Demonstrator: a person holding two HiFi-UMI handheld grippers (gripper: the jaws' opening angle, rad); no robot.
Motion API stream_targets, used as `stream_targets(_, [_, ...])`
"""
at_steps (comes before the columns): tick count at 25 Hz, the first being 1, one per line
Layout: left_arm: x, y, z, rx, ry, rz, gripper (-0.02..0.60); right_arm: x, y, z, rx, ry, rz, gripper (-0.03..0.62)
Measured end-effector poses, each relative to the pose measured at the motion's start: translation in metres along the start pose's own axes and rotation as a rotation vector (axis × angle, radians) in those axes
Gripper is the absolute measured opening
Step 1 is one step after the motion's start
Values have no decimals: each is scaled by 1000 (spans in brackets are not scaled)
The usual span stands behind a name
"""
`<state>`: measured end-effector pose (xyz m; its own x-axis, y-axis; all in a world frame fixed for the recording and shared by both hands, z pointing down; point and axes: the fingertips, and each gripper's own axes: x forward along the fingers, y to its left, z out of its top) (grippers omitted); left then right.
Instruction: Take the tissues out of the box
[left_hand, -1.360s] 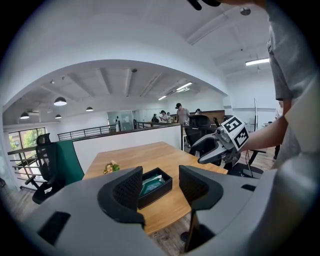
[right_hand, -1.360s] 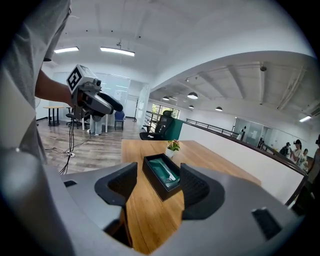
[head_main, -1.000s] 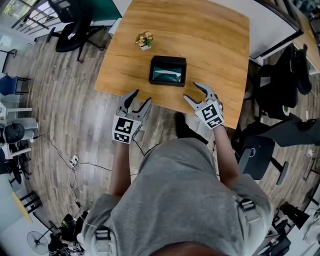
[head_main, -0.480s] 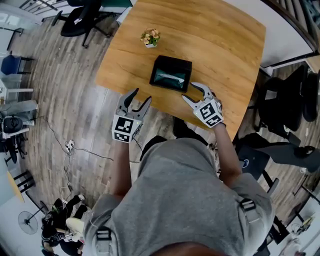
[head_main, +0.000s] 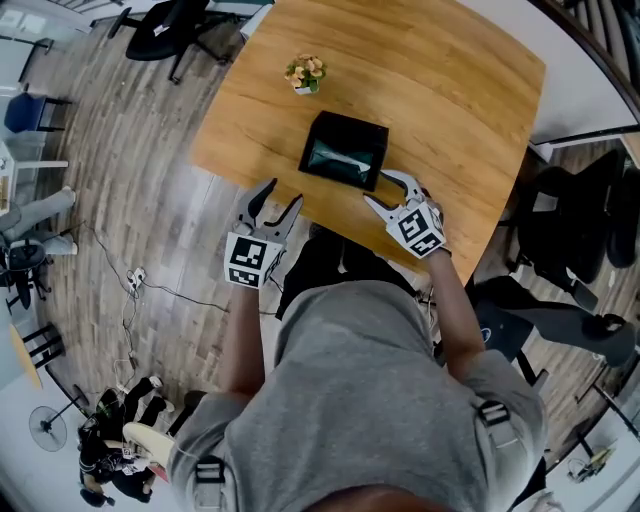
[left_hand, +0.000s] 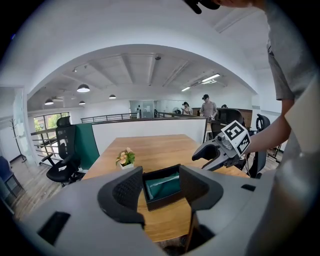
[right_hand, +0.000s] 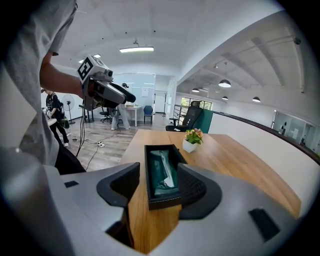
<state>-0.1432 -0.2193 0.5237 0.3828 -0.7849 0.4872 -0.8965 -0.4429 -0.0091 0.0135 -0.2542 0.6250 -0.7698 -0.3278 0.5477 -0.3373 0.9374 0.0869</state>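
A black open-topped box (head_main: 345, 152) stands on the wooden table (head_main: 440, 90), with a green tissue pack (head_main: 338, 160) lying inside it and a white strip of tissue along its top. My right gripper (head_main: 377, 188) is just off the box's near right corner. Its jaws are closing with nothing between them. In the right gripper view the box (right_hand: 161, 175) lies lengthwise just beyond the jaws. My left gripper (head_main: 285, 192) hovers open and empty at the table's near edge, left of the box. In the left gripper view the box (left_hand: 162, 186) sits ahead of the jaws.
A small potted plant (head_main: 305, 73) in a white pot stands behind the box. Office chairs (head_main: 165, 30) stand at the far left and at the right of the table. Cables lie on the wood floor (head_main: 140, 280) to the left. People stand far off in the room.
My right gripper has come closer to the box's near right corner and its jaws have narrowed a little. The left gripper has held its place at the table edge.
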Motion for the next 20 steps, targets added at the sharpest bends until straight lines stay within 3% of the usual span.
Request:
stream_targets(13, [14,32,-19,-37,4,12,244,43,-4,-1,-35,69,60,233])
stream_targets(20, [24,45,-33,-60,47,-11,244,72,-10,-7,-42,117,85,232])
